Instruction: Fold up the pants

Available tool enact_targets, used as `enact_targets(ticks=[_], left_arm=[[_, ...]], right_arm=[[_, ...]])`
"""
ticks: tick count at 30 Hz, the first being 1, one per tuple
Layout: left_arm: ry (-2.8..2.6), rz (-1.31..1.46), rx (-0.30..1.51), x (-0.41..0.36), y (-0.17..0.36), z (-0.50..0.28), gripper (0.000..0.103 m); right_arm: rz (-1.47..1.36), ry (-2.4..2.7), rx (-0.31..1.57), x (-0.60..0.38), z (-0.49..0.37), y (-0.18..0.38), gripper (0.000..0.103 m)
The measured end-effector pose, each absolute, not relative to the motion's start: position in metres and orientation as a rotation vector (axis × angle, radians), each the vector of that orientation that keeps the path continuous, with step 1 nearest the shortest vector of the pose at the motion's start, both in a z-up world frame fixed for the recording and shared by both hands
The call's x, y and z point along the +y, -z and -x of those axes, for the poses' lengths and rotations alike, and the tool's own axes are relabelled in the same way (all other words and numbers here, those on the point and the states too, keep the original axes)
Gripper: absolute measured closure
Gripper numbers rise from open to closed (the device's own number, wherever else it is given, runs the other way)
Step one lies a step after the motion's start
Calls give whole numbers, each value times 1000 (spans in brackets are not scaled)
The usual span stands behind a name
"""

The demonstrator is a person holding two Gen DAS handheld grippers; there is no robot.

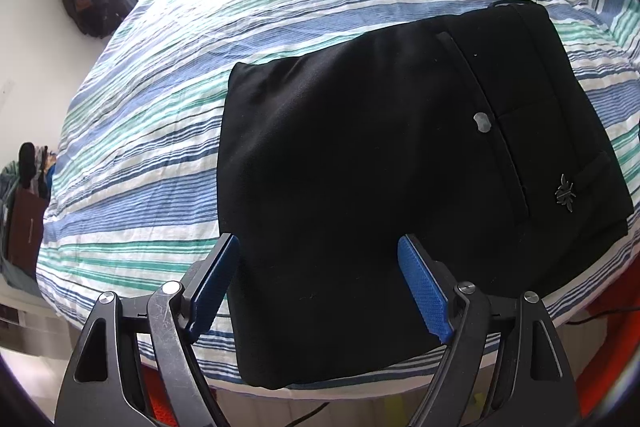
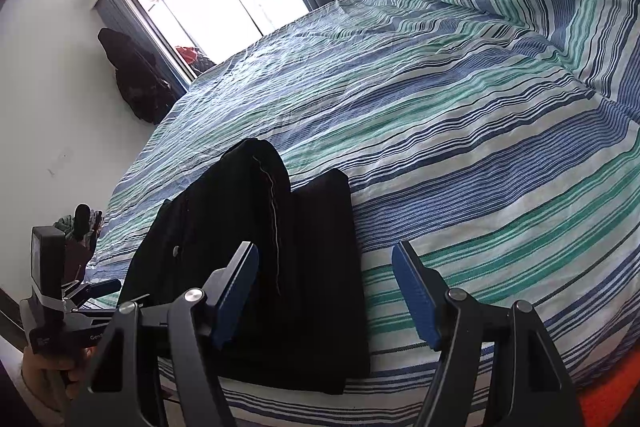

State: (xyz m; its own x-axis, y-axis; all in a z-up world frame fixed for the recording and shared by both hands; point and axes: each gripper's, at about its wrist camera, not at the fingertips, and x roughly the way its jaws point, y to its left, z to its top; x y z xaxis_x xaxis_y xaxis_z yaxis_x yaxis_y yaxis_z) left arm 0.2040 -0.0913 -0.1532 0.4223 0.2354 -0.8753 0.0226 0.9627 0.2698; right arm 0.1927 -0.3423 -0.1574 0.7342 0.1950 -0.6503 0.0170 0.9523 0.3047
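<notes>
The black pants [image 1: 384, 179] lie folded into a compact rectangular stack on the striped bedspread [image 1: 168, 131], close to the near edge of the bed. In the left wrist view the left tongs [image 1: 318, 291] stand wide apart with nothing clamped: the left blue pad [image 1: 214, 287] sits over the bedspread just outside the near left edge of the stack, and the right blue pad [image 1: 424, 291] sits over the black fabric. The near left part of the stack therefore lies in line between the two pads; whether either pad touches the cloth cannot be determined from this angle. The waistband end of the stack, with a pale button [image 1: 483, 122] and a small metal emblem [image 1: 565, 191], faces the right side of this view. In the right wrist view the right tongs [image 2: 324, 291] are also apart and empty. The pants [image 2: 256, 267] appear on the left side here, with one raised fold showing a pale seam line. The left pad [image 2: 236, 297] overlaps the stack in the picture, while the right pad [image 2: 416, 297] stands over bare bedspread [image 2: 460, 147] beyond the stack's right edge. The left tongs [image 2: 100, 289], held by a hand [image 2: 52, 371], appear at the lower left, beside the stack.
</notes>
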Motion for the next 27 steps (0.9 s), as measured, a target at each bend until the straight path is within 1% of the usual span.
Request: enact_targets(ticks=[9,13,16,19,22,27], left_arm=[[-114,-168,1118,-79,150,-197,20],[-97,-142,1111,-74,150,-192,20],[-98,-157,1102,-76,153,-191,20],[-93,-165,1096,-79,153,-190,20],[-86,-160,1092,-78,151,-188,20],[-79,-149,1087,-76,152,-185,20]], right_arm=[[-382,-104,740,-354,-194,159,34],[-429,-313,782,-341,-202,156,35],[-190,-486,871,-292,-212,151,40],[16,-459,910,-264,-225,159,41],[45,-461,951,-260,-243,168,41],[136,-490,1018,-248,-257,179,47]])
